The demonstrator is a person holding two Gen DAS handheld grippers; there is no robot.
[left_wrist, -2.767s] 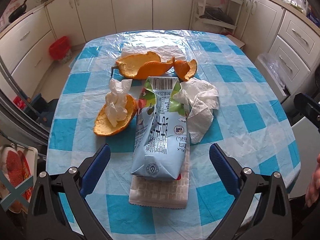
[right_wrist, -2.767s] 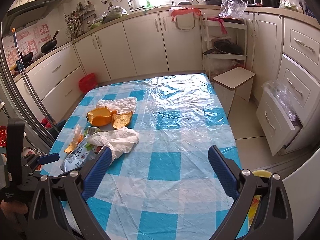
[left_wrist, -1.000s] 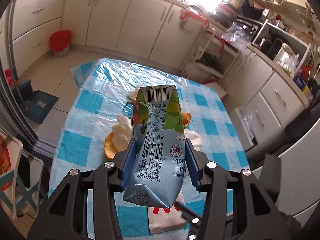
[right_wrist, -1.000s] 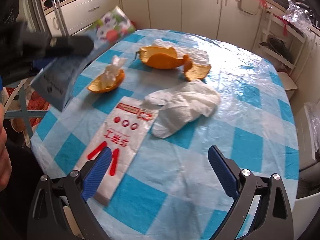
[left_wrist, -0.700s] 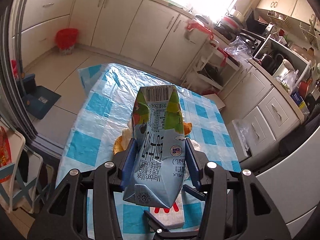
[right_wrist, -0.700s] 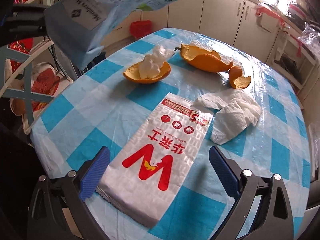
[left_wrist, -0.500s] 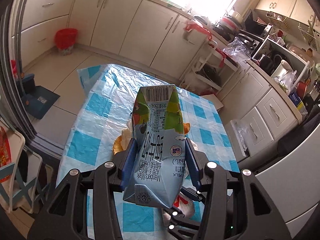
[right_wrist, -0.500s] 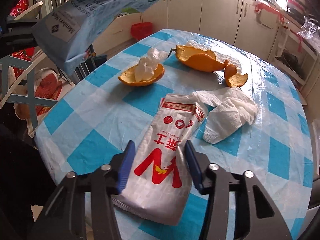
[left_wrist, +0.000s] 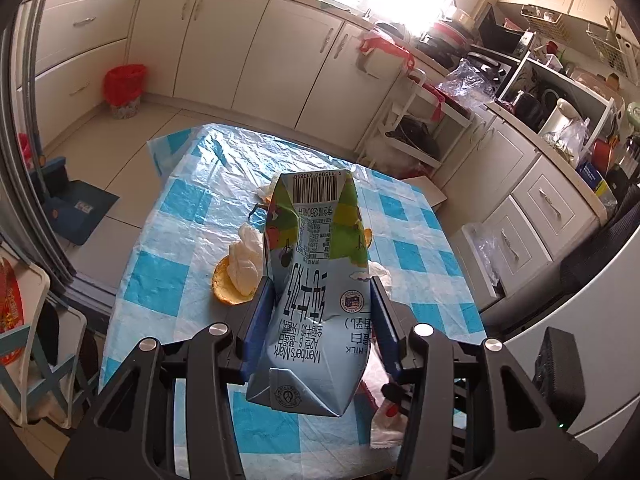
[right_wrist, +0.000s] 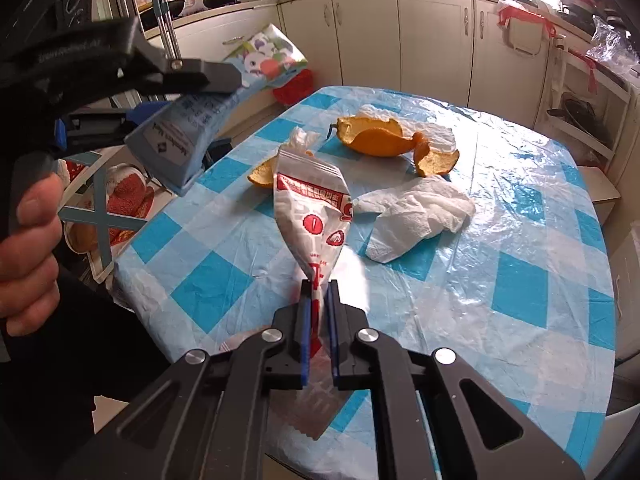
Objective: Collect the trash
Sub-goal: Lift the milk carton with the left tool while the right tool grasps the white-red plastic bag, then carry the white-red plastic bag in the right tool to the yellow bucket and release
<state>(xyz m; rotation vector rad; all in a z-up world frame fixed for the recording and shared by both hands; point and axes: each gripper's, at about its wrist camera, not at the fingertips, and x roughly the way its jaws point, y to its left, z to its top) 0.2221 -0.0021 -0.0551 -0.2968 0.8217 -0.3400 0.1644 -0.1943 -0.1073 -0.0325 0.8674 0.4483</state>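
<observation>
The flattened milk carton [left_wrist: 316,292] is up in the air, well above the surface [left_wrist: 188,216], pinched between the blue pads of the left tongs [left_wrist: 318,316]. Its barcode end points away from the tongs and its folded base sits back between the black arms. From the right-hand camera the same carton [right_wrist: 200,120] hangs at the upper left, over the near-left edge of the surface [right_wrist: 520,280], with the left tongs [right_wrist: 192,92] clamped on it and the person's hand [right_wrist: 28,256] gripping the handle below.

The right tongs [right_wrist: 319,316] are nearly closed, pinching the narrow end of a white plastic bag [right_wrist: 312,216] with red print. The bag is drawn up into a cone, its wide end tilted up and away from the tongs; its lower part trails under them.

On the blue-and-white checked surface lie the rest of the scraps: a crumpled paper towel [right_wrist: 416,216] just right of the bag, a large orange peel [right_wrist: 372,132] farther back with a smaller peel [right_wrist: 436,162] beside it, and behind the bag another peel [right_wrist: 262,174] holding a tissue [left_wrist: 244,256].

A red bin [left_wrist: 122,88] stands on the floor by the far cabinets.
</observation>
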